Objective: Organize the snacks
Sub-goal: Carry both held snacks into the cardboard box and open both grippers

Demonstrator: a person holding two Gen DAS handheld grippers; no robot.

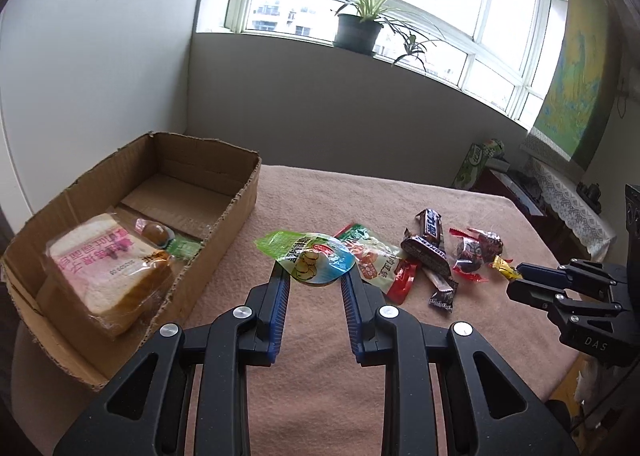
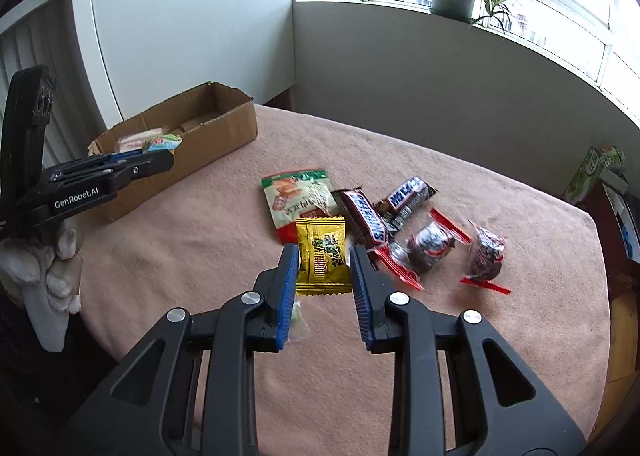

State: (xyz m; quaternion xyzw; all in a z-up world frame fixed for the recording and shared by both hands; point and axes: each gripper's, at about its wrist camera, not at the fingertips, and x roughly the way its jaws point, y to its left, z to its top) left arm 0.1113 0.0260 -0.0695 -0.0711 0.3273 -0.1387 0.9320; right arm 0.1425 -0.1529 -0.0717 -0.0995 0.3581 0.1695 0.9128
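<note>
Holding snacks in both grippers, we pinch a green and blue plastic pouch (image 1: 316, 262) with our left gripper (image 1: 314, 276) and a small yellow foil packet (image 2: 323, 260) with the right gripper (image 2: 324, 262). The open brown cardboard box (image 1: 236, 192) sits at ten o'clock, closer to our left.

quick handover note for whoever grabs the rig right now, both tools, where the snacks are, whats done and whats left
Left tool: shut on the green and blue snack packet, held off the cloth near the cardboard box.
Right tool: shut on the yellow candy packet, lifted above the pile.
Done: bagged bread and a small wrapped snack are in the box.
Left on the pink cloth: red and white packet, two chocolate bars, two red-ended wrapped sweets.
Next, probably: drop both held packets in the box, then fetch the rest.
</note>
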